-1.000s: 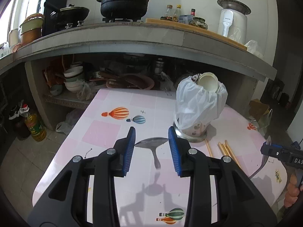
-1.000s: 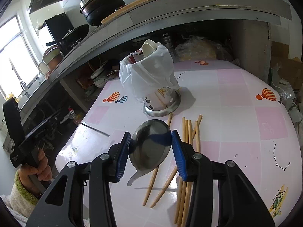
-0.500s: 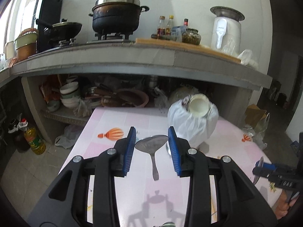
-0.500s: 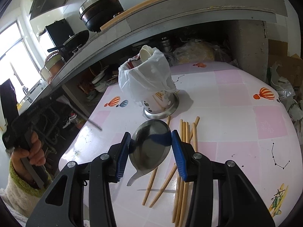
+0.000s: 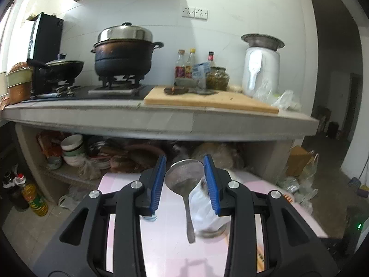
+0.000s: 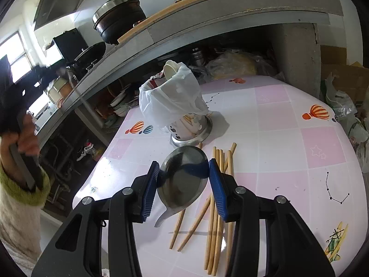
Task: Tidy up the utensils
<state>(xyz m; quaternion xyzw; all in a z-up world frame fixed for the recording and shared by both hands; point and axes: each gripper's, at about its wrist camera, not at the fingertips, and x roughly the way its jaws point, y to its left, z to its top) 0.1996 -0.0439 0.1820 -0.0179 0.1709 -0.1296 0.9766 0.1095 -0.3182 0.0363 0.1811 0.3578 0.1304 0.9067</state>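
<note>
a kitchen, with a pink-and-white checked table (image 6: 276, 120) below a grey counter. the left gripper (image 5: 184, 180) clamps a steel spoon (image 5: 184, 177) by its bowl, handle hanging down. the right gripper (image 6: 184, 180) grips a second steel spoon (image 6: 182, 180) the same way. beneath and ahead of it lie bamboo chopsticks (image 6: 216, 198); further ahead stands a steel utensil holder draped in a white plastic bag (image 6: 175, 101).
</note>
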